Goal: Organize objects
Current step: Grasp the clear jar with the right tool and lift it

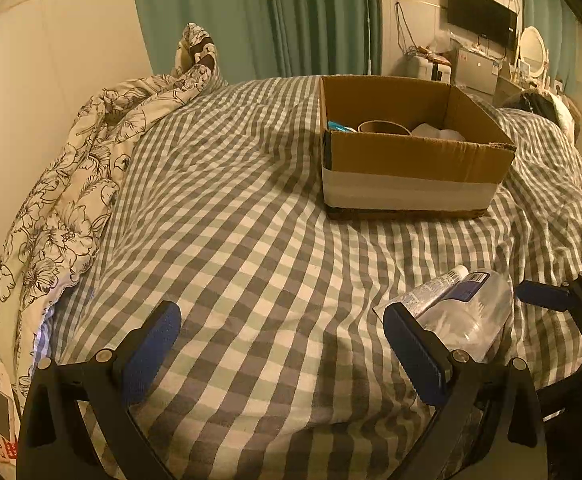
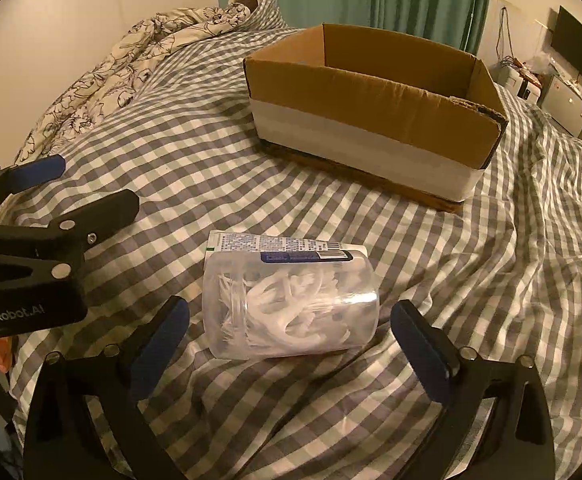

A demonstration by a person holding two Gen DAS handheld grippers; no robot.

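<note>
Seemingly idle, the left tool (image 1: 281, 350) hangs spread over bare checked bed (image 1: 251, 240), pinching nothing, with the cardboard box (image 1: 411, 160) beyond already holding a few things. From the right view, the right tool (image 2: 289, 346) stands wide, not yet touching the clear jar (image 2: 291, 308) lying on its side between its fingers, a tube (image 2: 275, 243) touching the jar's far side, probably the next things for the box.

Tube (image 2: 275, 245) — half-hidden behind jar (image 2: 291, 308)

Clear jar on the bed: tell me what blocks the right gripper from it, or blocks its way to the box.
Nothing visible. The jar lies just ahead of the open right gripper; bare checked sheet runs to the box. A tube lies against its far side.
</note>
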